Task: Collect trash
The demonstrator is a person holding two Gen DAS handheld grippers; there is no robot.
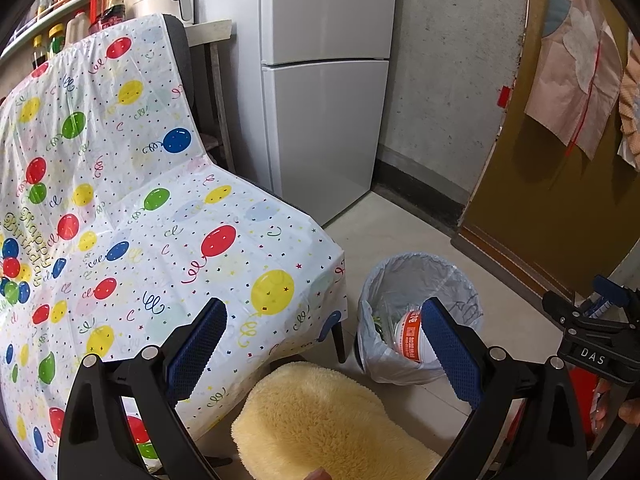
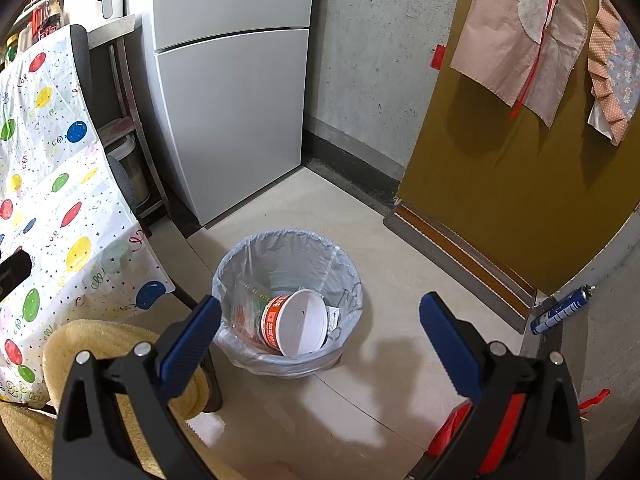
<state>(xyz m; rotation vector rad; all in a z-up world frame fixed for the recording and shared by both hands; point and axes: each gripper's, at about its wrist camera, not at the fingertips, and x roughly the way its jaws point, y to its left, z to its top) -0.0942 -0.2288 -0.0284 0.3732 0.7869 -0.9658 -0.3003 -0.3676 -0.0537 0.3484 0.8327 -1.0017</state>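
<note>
A small trash bin [image 2: 240, 256] lined with a clear bag stands on the floor. It holds a red-and-white noodle cup [image 2: 294, 322] lying on its side and crumpled clear plastic packaging [image 2: 250, 304]. The bin also shows in the left wrist view [image 1: 404, 272], with the cup [image 1: 408, 334] partly behind a finger. My right gripper [image 2: 320, 316] is open and empty above the bin's near side. My left gripper [image 1: 324, 322] is open and empty, between the covered chair and the bin. The right gripper's body shows at the right edge of the left wrist view.
A chair draped in a balloon-print plastic sheet [image 1: 132, 208] stands to the left. A yellow fluffy cushion [image 1: 320, 416] sits below. A grey fridge [image 2: 228, 92] stands behind the bin, a yellow door [image 2: 520, 184] to the right. A blue spray can [image 2: 560, 310] lies by the wall.
</note>
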